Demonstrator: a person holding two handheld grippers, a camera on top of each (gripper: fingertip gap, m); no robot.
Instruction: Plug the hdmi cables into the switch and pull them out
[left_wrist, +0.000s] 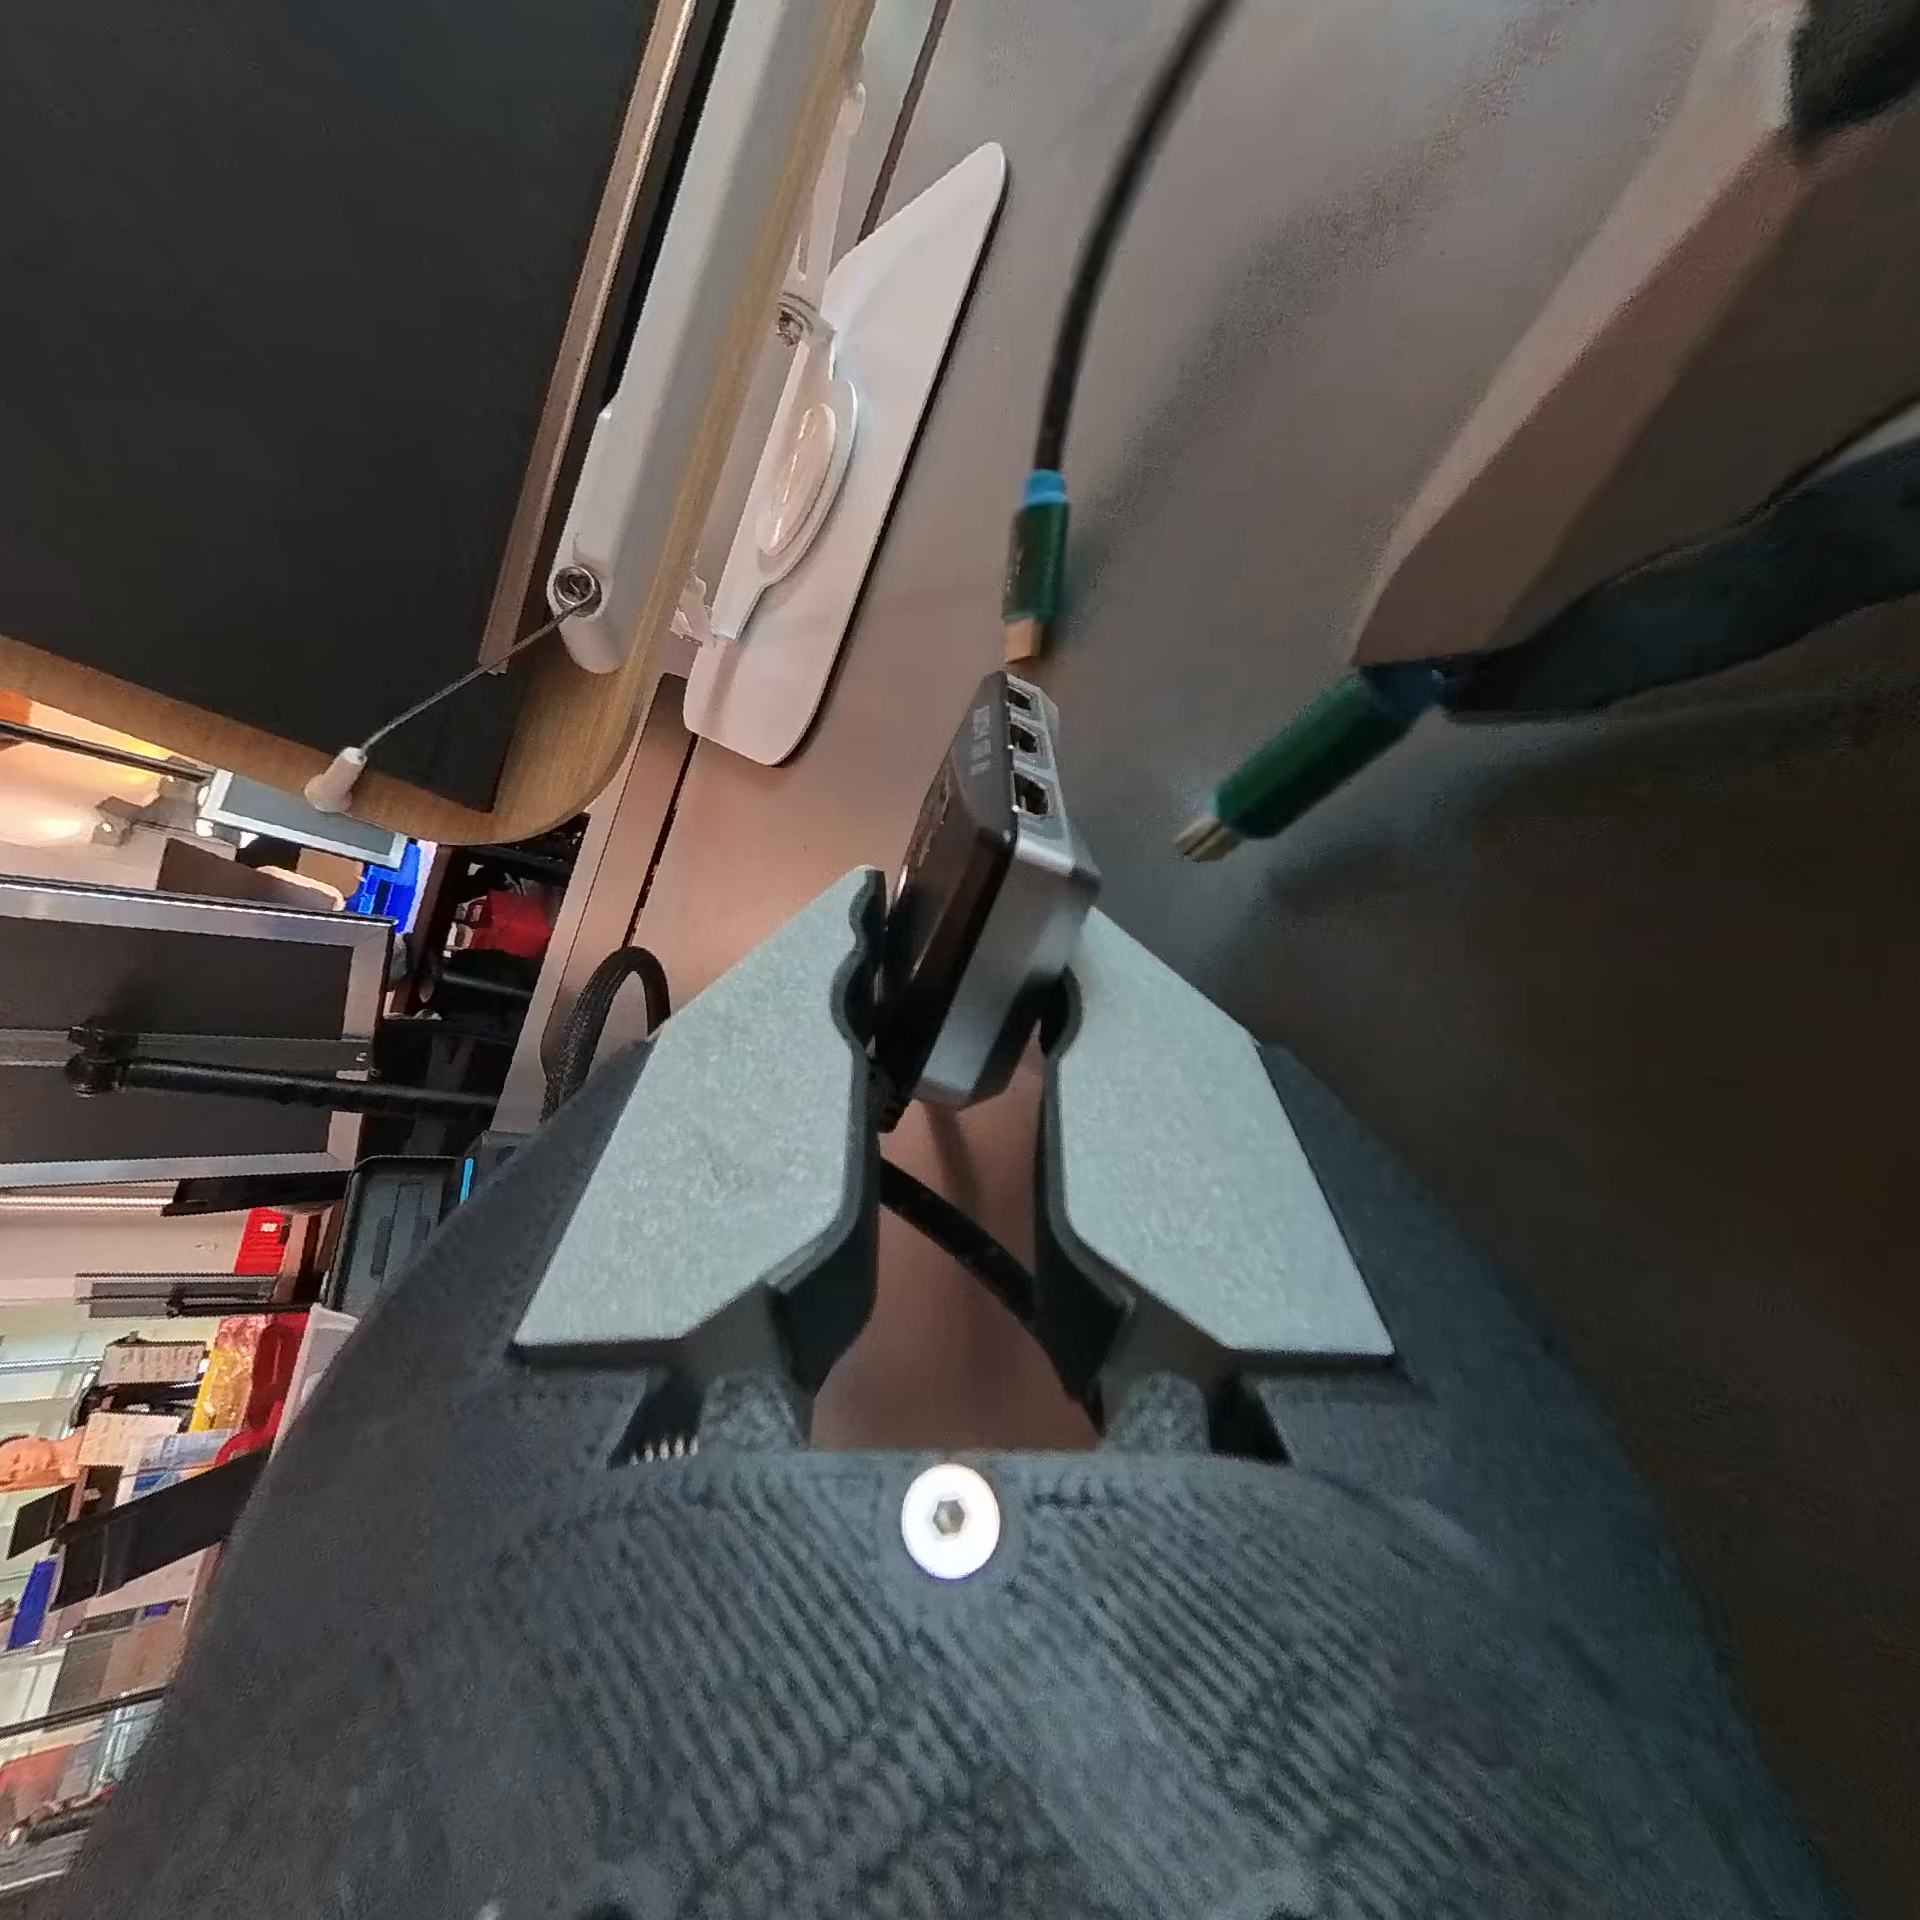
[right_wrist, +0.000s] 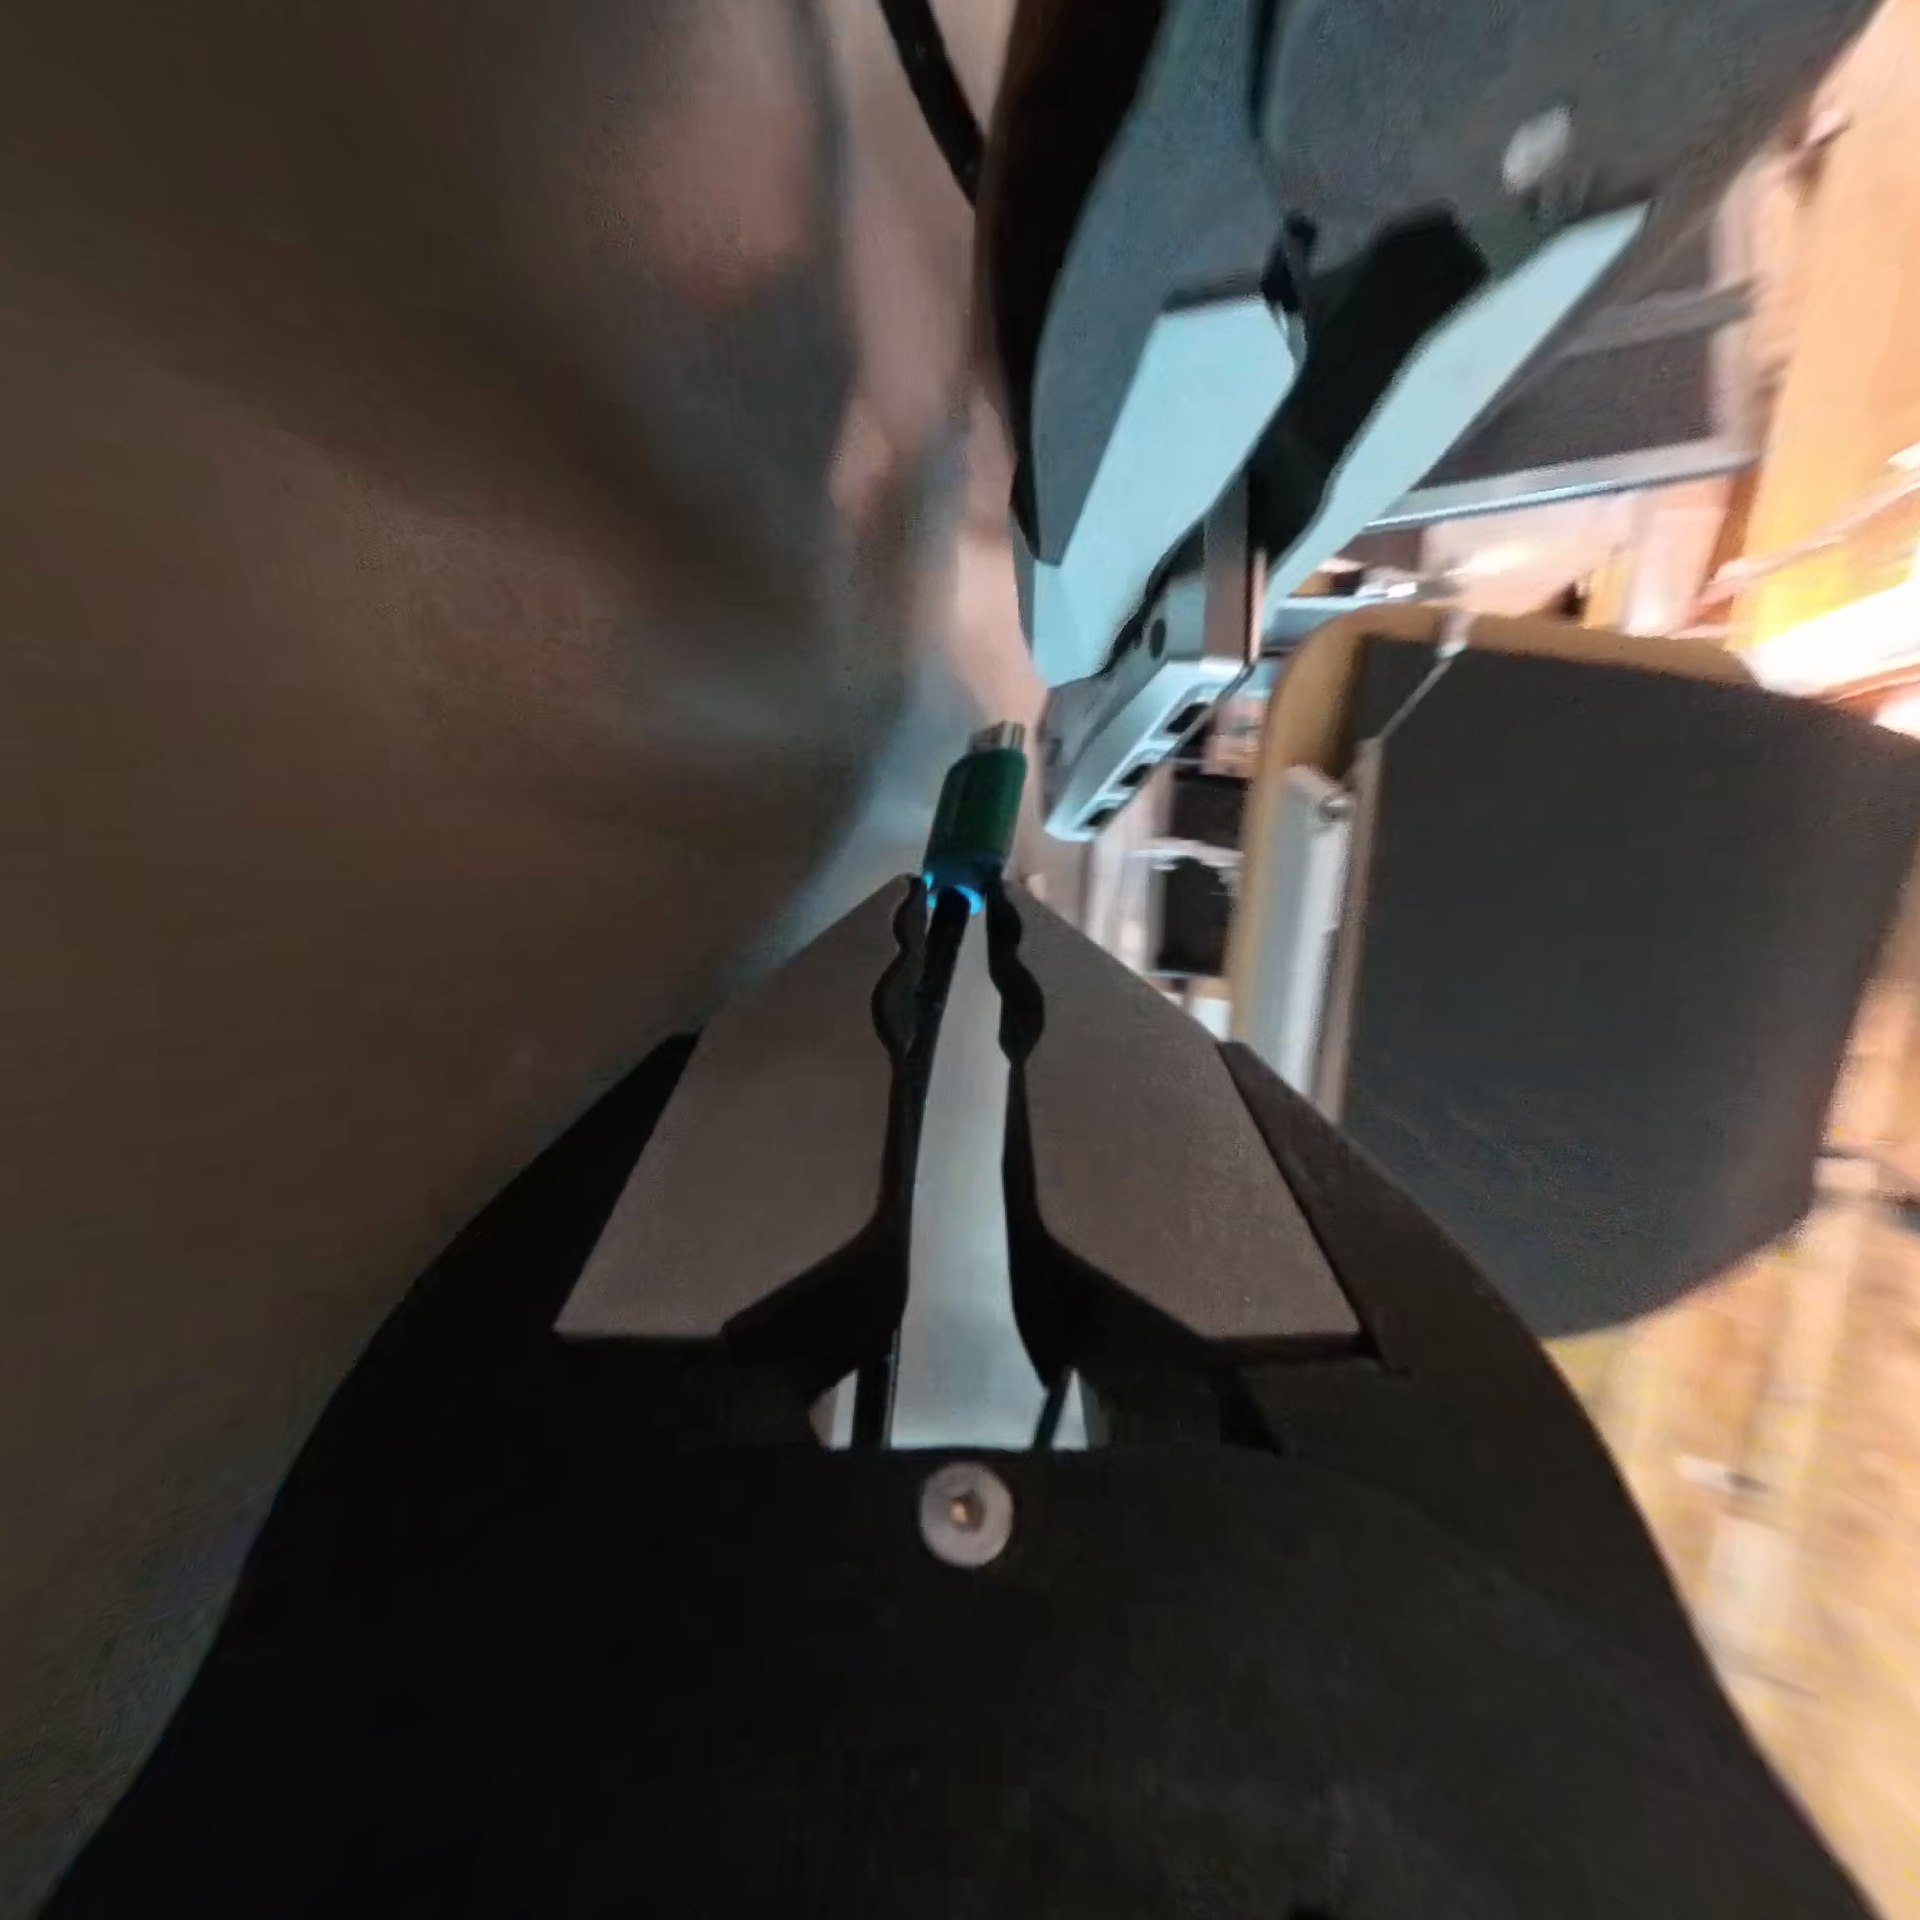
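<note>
My left gripper (left_wrist: 971, 940) is shut on the HDMI switch (left_wrist: 982, 862), a black and silver box held off the table with three empty ports facing away. A second green HDMI plug (left_wrist: 1037, 566) with a black cable lies on the brown table beyond it. My right gripper (right_wrist: 954, 906) is shut on the cable just behind a green HDMI plug (right_wrist: 975, 805), whose metal tip points at the switch (right_wrist: 1127, 753). In the left wrist view that held plug (left_wrist: 1299, 764) hangs in the air to the right of the switch, apart from it.
A white plate with a round mount (left_wrist: 831, 447) lies on the brown table (left_wrist: 1247, 416). A dark board with a wooden rim (left_wrist: 260, 364) stands at the left. The right view is blurred; the left gripper's fingers (right_wrist: 1164, 436) show above the plug.
</note>
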